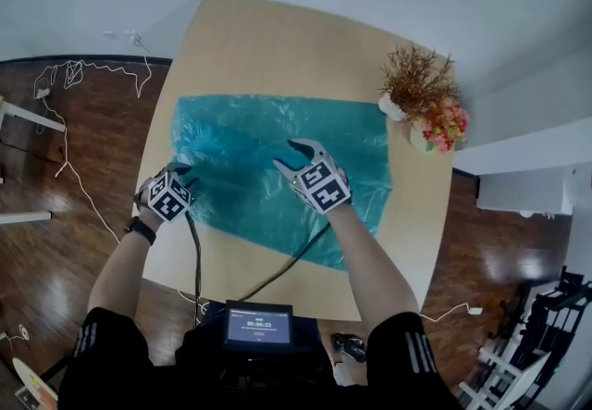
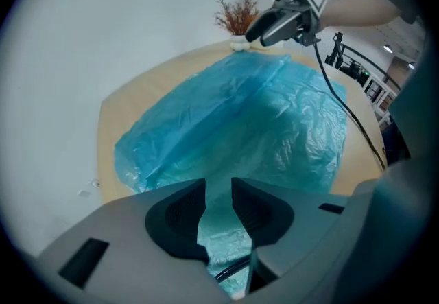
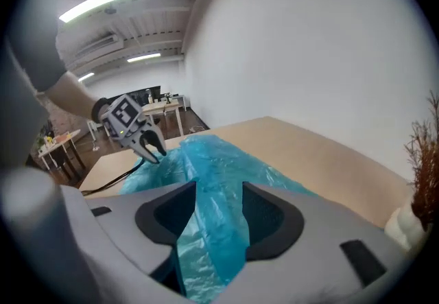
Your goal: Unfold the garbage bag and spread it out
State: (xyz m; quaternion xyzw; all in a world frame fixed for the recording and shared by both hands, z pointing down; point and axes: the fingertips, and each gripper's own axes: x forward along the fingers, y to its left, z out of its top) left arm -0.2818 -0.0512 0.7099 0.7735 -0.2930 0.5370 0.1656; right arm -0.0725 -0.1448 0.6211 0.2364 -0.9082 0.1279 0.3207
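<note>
Garbage bag (image 1: 250, 135), left hand-held gripper (image 1: 180, 172) ajar at its edge, right hand-held gripper (image 1: 289, 155) parted above it

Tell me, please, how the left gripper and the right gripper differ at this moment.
The left gripper is at the garbage bag's left edge; the right gripper hangs over its middle. The left gripper's jaws stand a narrow gap apart, the right gripper's noticeably wider. Both are open and grip nothing, with the bag showing below between the jaws.
</note>
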